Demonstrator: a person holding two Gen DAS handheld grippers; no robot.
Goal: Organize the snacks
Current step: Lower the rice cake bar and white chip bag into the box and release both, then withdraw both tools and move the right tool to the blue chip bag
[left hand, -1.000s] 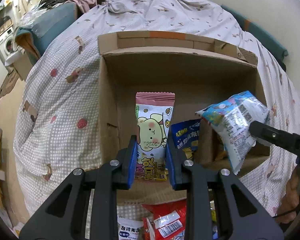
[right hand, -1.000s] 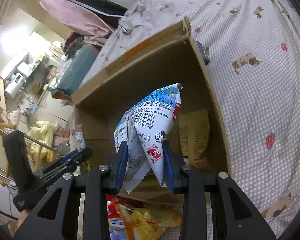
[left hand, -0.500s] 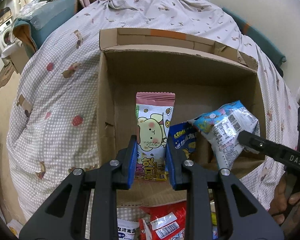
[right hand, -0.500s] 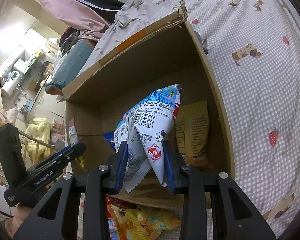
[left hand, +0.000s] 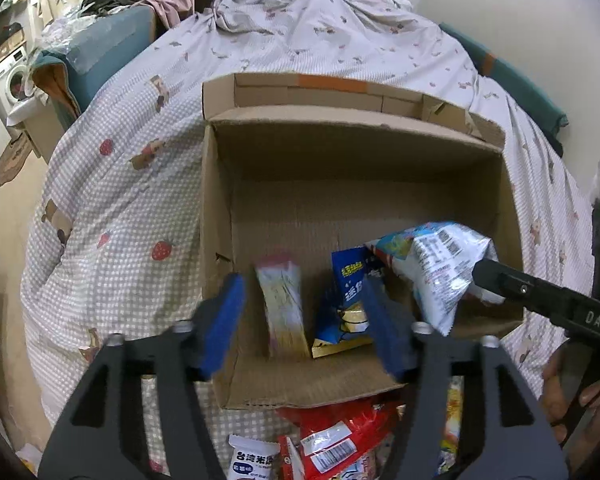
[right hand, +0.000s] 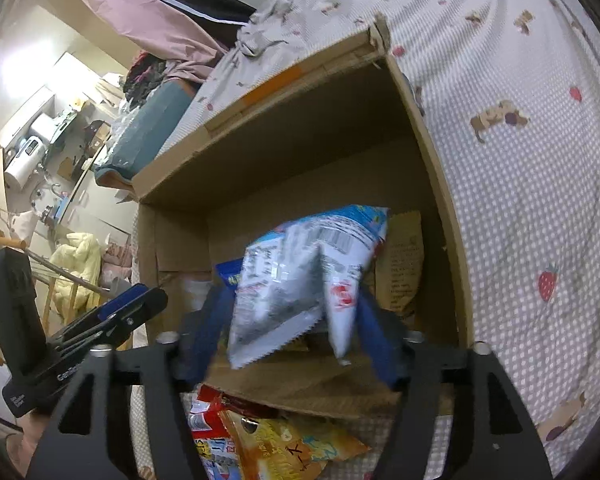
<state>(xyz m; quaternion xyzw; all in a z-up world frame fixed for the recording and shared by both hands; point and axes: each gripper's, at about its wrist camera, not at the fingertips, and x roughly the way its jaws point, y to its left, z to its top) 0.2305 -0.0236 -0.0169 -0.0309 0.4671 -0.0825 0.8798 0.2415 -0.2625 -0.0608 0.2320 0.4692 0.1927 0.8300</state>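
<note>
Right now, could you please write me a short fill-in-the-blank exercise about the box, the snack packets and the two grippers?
1. The cardboard box sits on a ____.
2. The pink packet is between the left gripper's fingers, whose jaws have just been ____.
3. The right gripper, jaws just opening too, has a blue-and-____ packet between its fingers.
4. More snacks lie ____ the box, at its near wall.

Missing words: bed; opening; white; outside

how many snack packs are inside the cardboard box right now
4 visible in the cardboard box: pink-topped pack near the left, dark blue pack beside it, white-and-blue bag dropping in further right, tan pack against the right wall. More may be hidden.
</note>
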